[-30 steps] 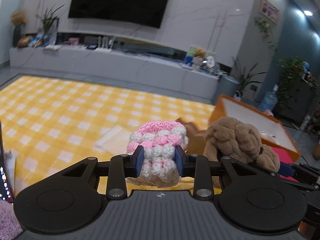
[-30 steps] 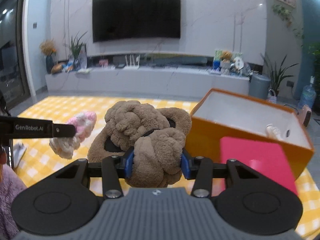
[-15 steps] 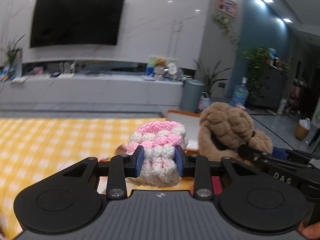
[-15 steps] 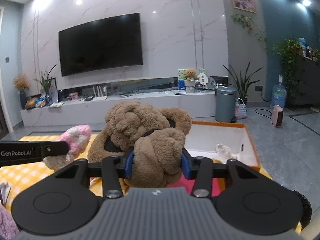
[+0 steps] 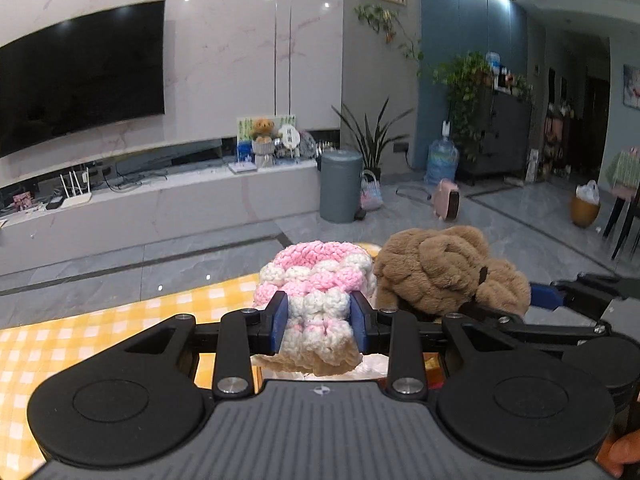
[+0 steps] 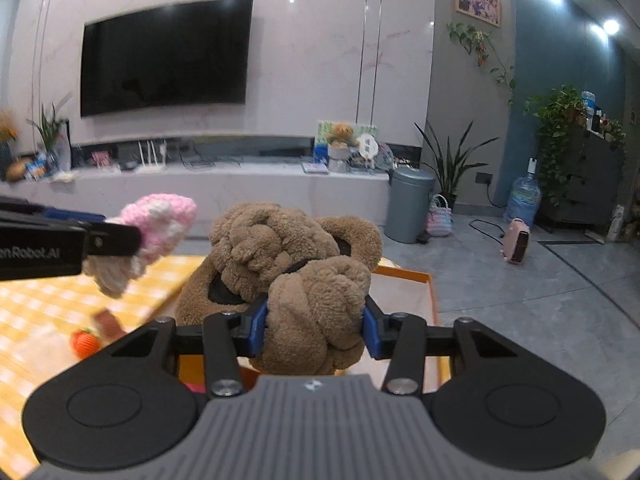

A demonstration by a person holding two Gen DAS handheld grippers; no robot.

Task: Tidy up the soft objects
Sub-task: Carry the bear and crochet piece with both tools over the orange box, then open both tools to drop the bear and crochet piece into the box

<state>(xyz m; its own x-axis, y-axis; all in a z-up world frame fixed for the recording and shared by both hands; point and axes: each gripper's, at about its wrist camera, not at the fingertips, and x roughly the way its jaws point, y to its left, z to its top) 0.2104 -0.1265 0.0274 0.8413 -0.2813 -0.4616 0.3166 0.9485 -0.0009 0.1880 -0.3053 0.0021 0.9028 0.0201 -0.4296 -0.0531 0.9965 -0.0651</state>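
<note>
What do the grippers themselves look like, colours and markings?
Both match: left gripper and right gripper have black linkage arms with silver screws, two round black discs, a ribbed grey body with a small logo, and blue pads on the fingers. The left's side reads "enRobot.AI" in white. No cables visible.

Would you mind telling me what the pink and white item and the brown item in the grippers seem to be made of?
The pink and white item looks like crocheted chunky yarn, matte, with bobbly stitches visible. The brown item looks like plush fleece, probably synthetic, with a curly, fuzzy pile that bunches between the gripper pads.
</note>
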